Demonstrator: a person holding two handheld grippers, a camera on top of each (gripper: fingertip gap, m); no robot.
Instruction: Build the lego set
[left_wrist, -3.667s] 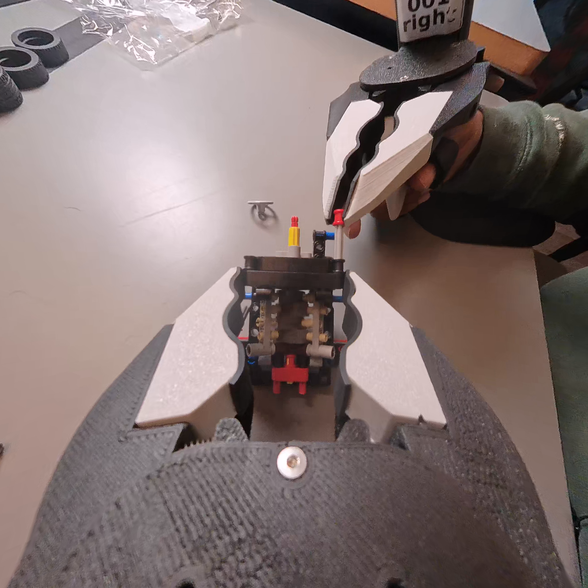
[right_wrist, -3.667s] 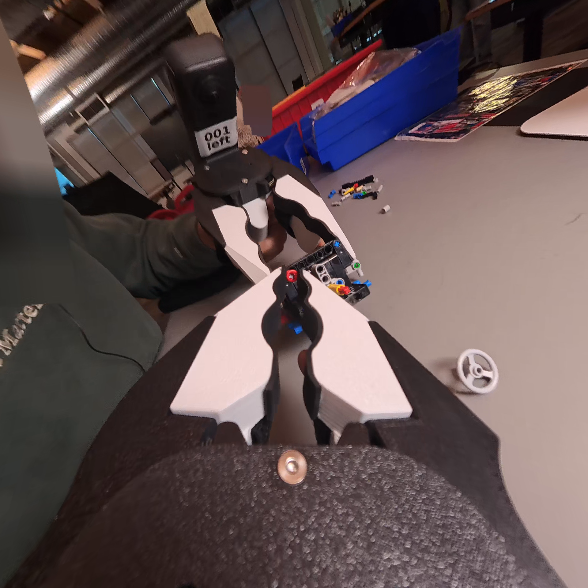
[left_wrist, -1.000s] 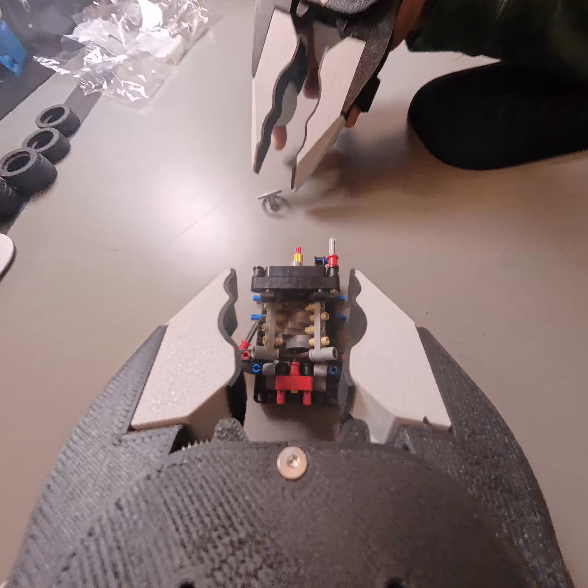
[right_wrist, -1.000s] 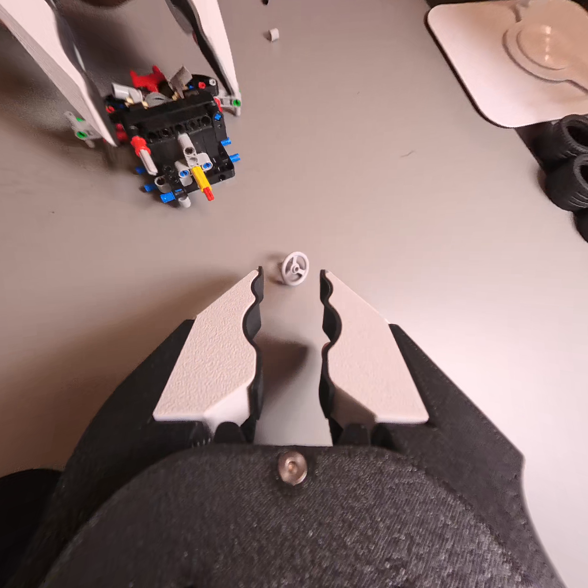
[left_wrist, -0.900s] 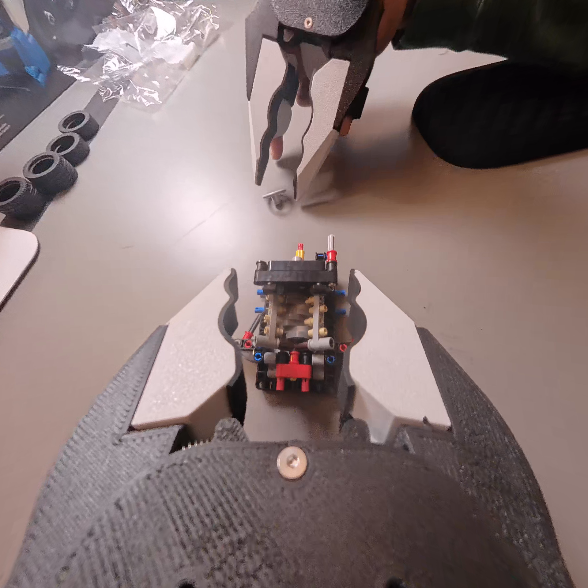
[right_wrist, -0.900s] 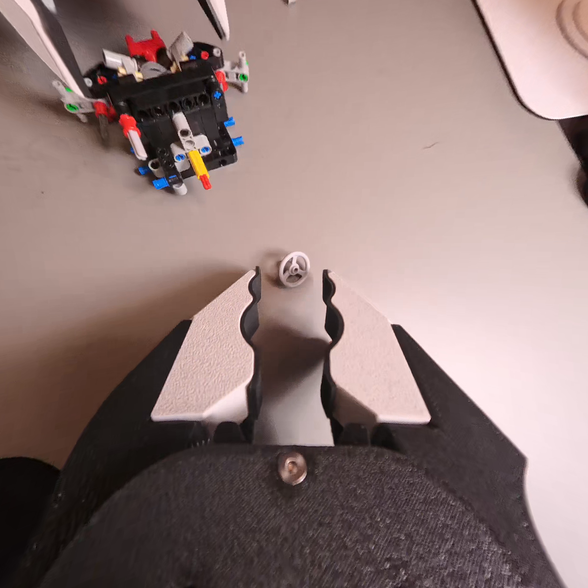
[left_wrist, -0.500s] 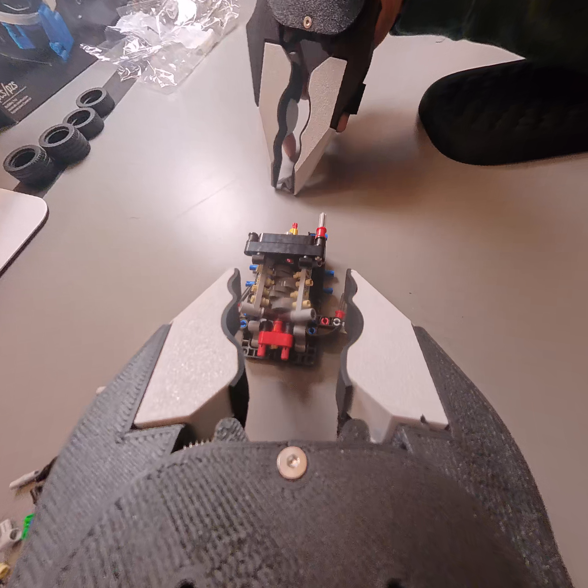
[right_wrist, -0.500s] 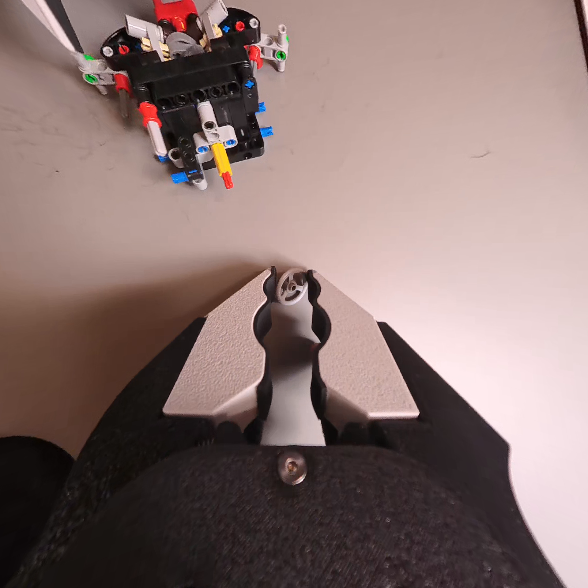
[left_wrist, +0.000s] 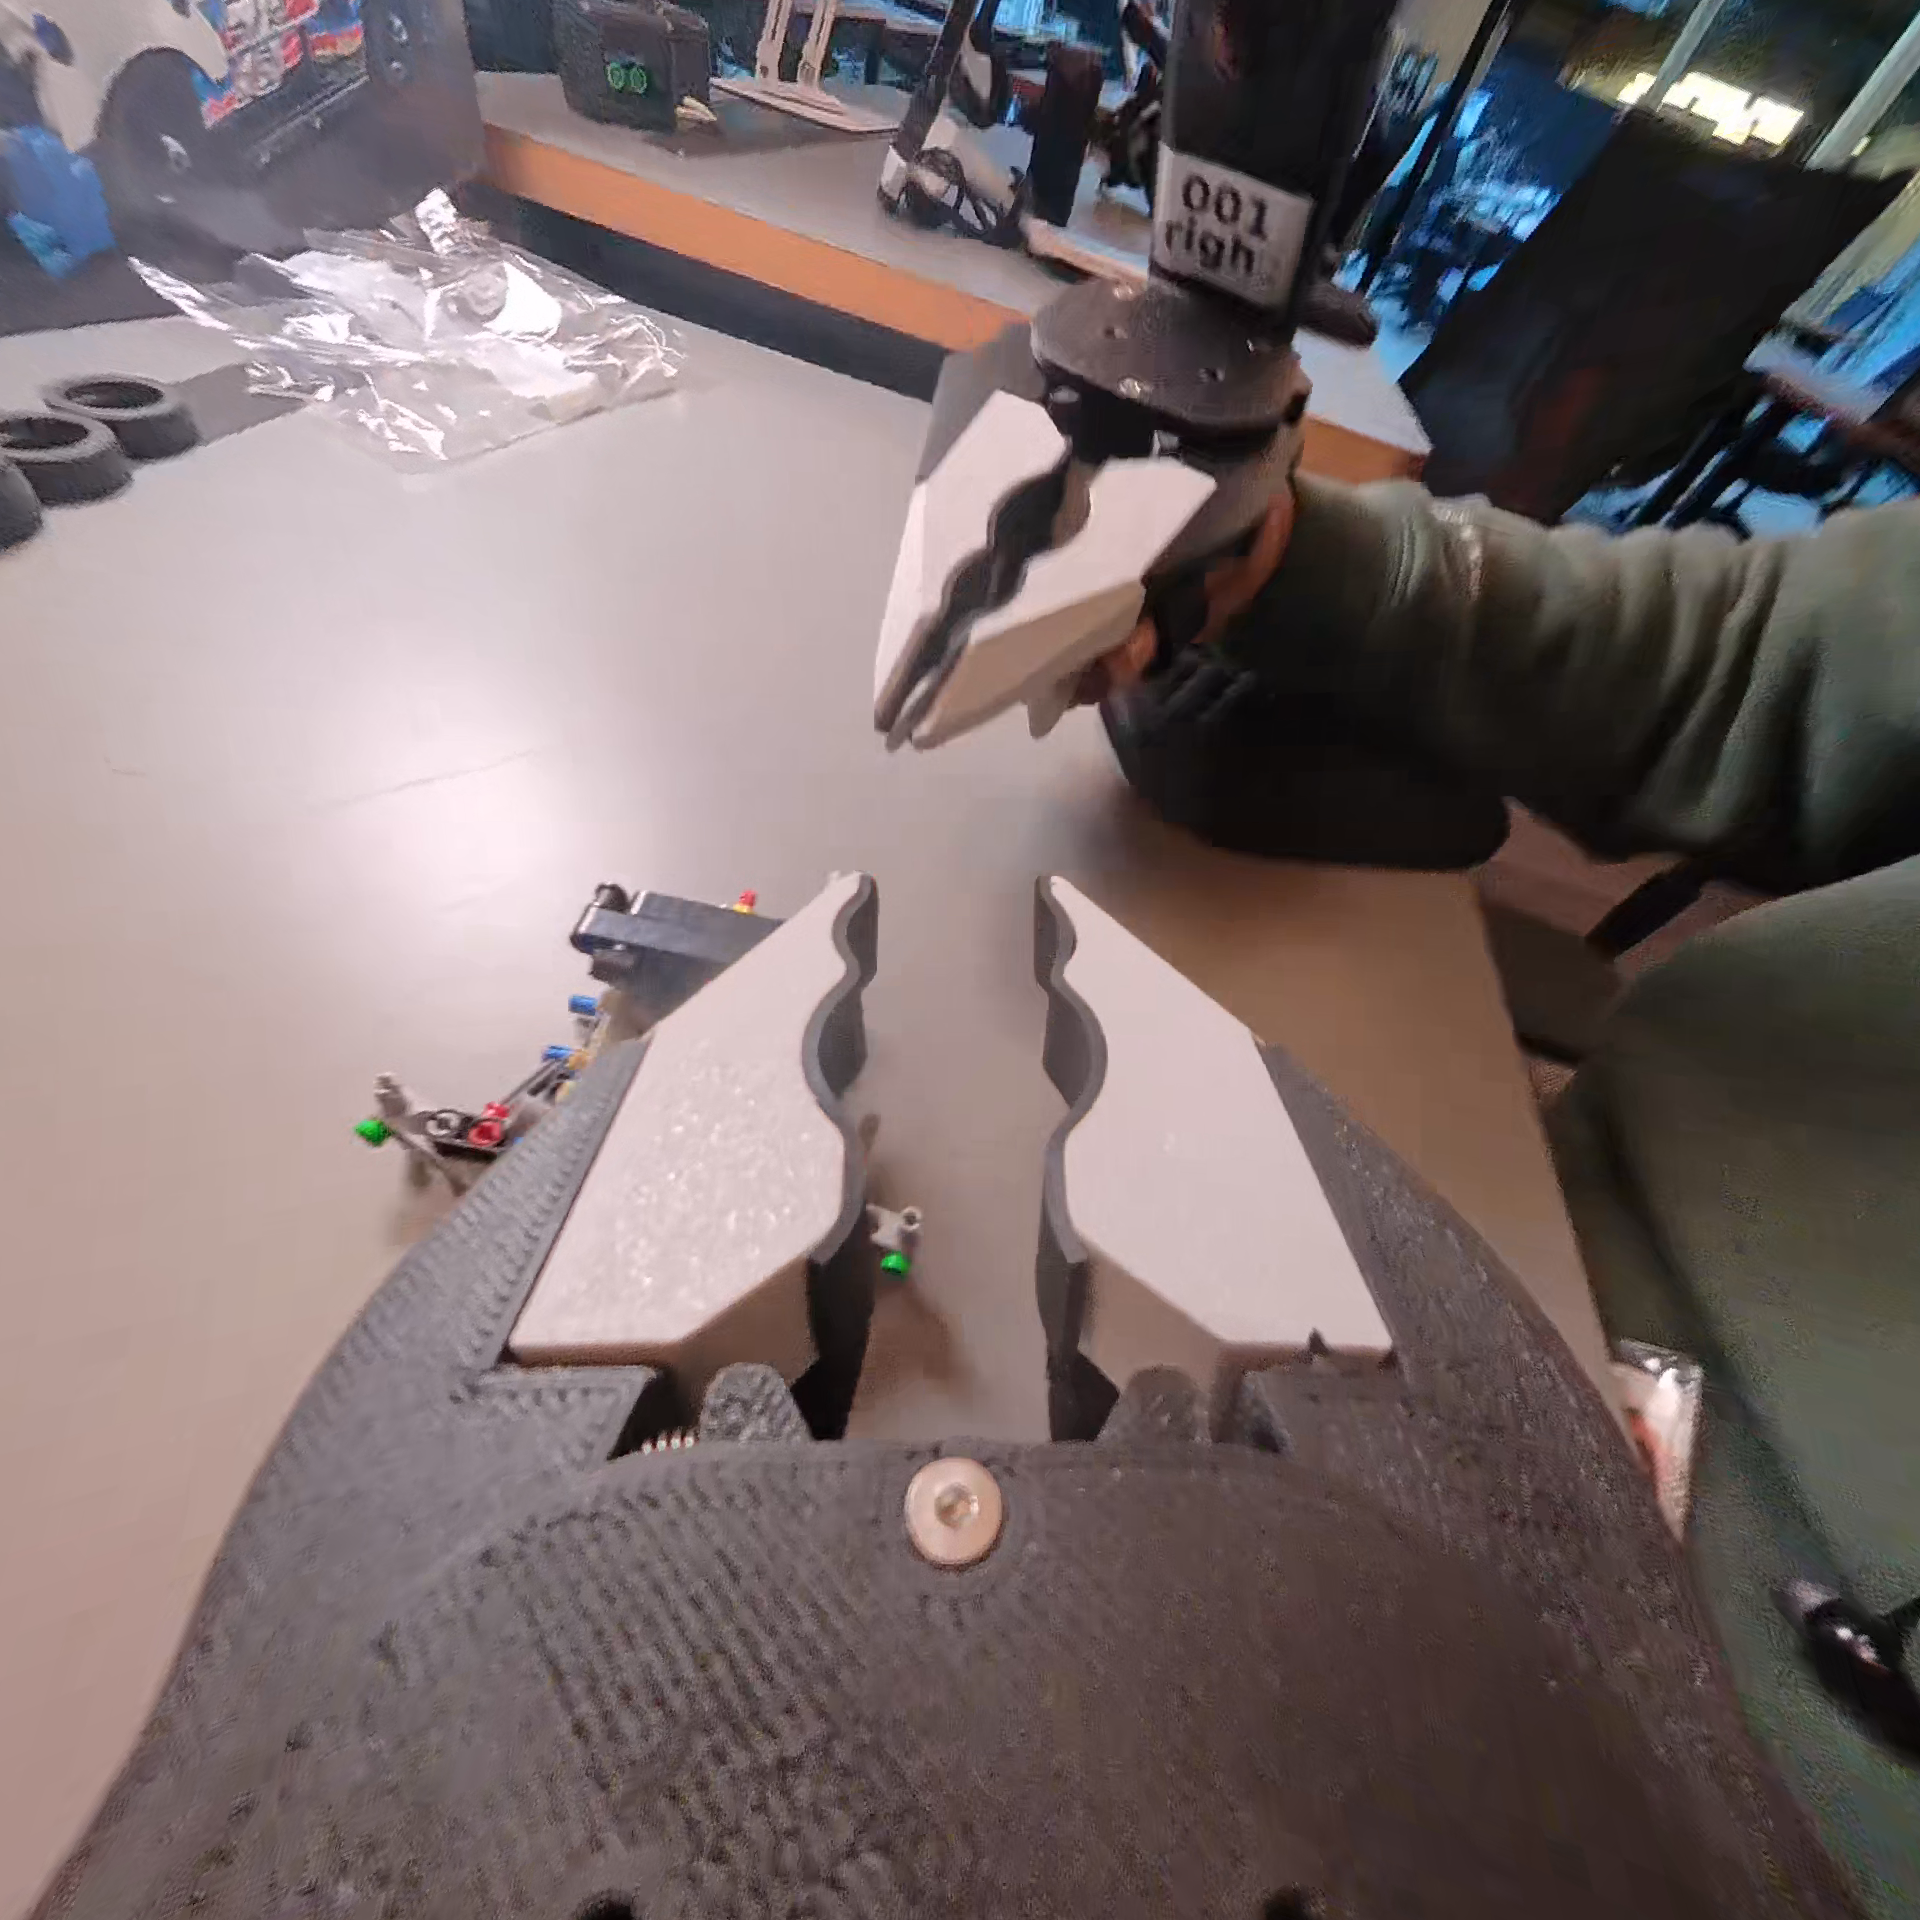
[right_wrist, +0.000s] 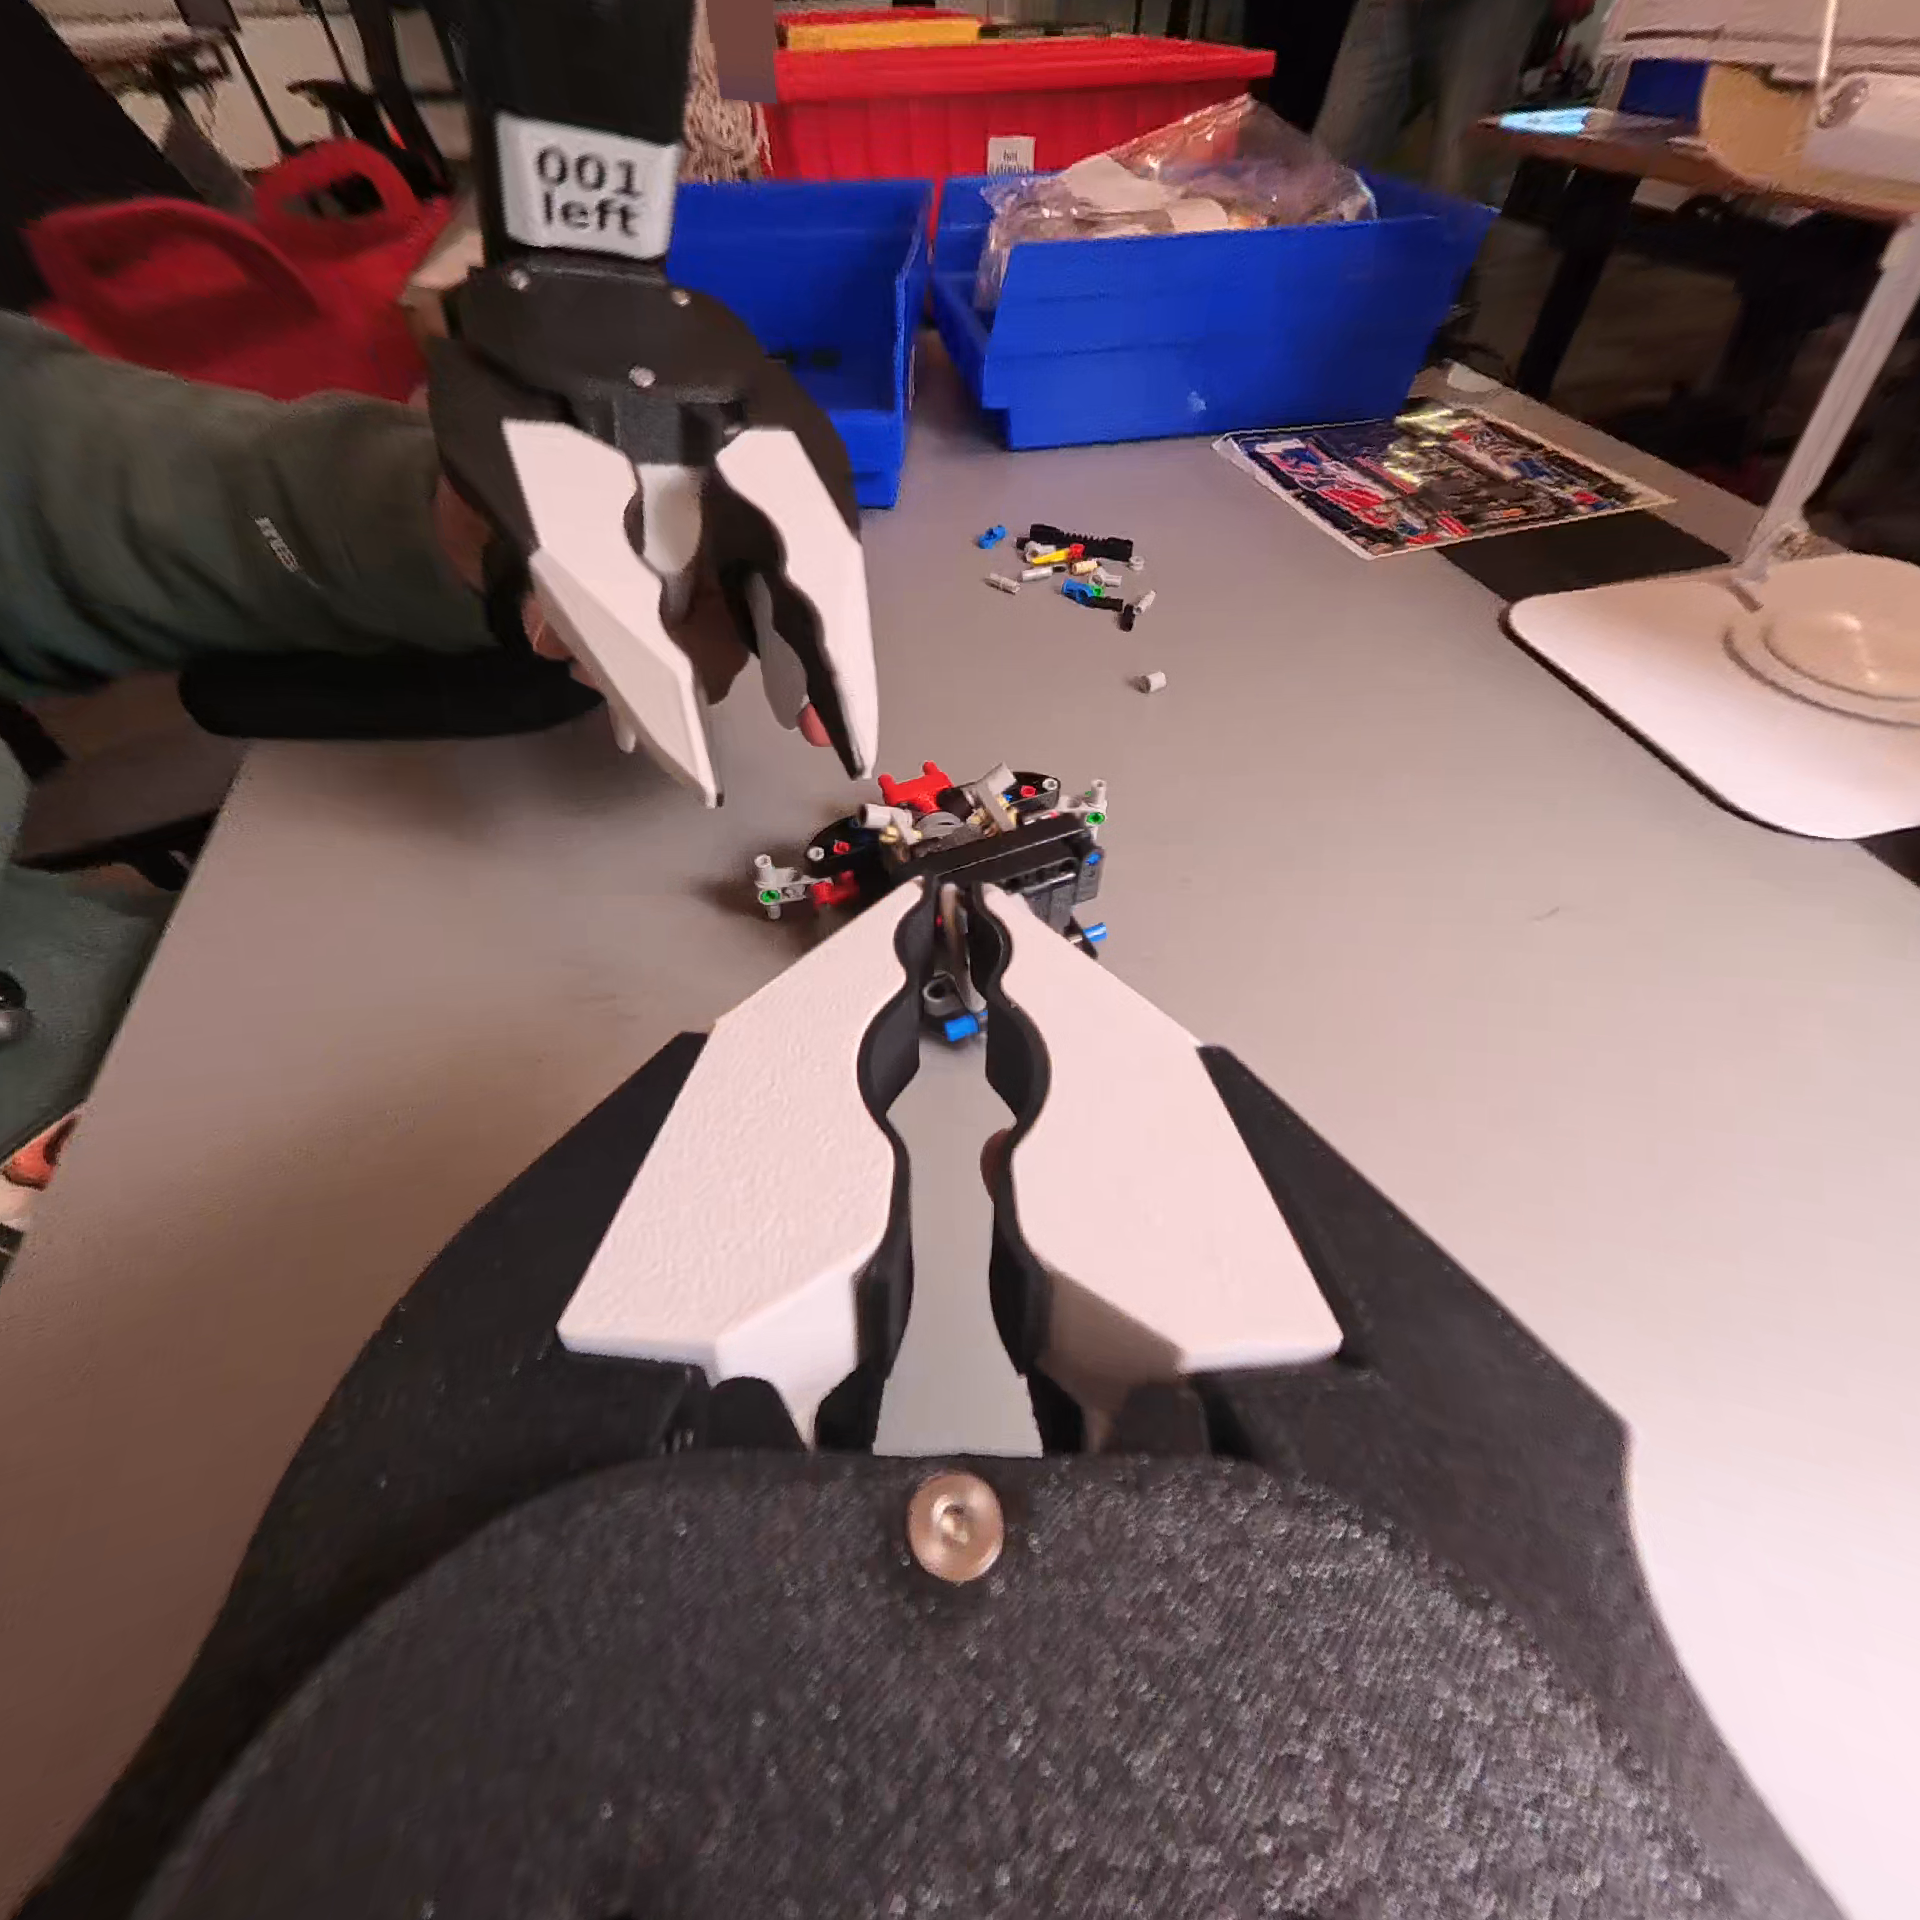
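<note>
The lego assembly (right_wrist: 966, 842), black with red, grey and blue parts, lies on the grey table; in the left wrist view it (left_wrist: 665, 925) is half hidden behind my left finger. My right gripper (right_wrist: 951, 902) is shut on a small grey steering wheel (right_wrist: 948, 928), held edge-on just in front of the assembly and above the table. It also shows in the left wrist view (left_wrist: 902, 732), raised and tilted down. My left gripper (left_wrist: 951, 899) is open and empty, lifted above the assembly's right side. In the right wrist view it (right_wrist: 784, 779) hovers just left of and behind the assembly.
Loose lego pieces (right_wrist: 1070, 566) lie farther back, with blue bins (right_wrist: 1195, 312), a red bin (right_wrist: 997, 104) and a booklet (right_wrist: 1434, 478) behind. A white lamp base (right_wrist: 1766, 675) sits right. Black tyres (left_wrist: 62, 447) and a clear plastic bag (left_wrist: 416, 322) lie far left. A person's sleeve (left_wrist: 1507, 665) rests on the table.
My right gripper shut on the steering wheel, lifted it and carried it up to the assembly. My left gripper left the assembly, rose and shifted to its side.
</note>
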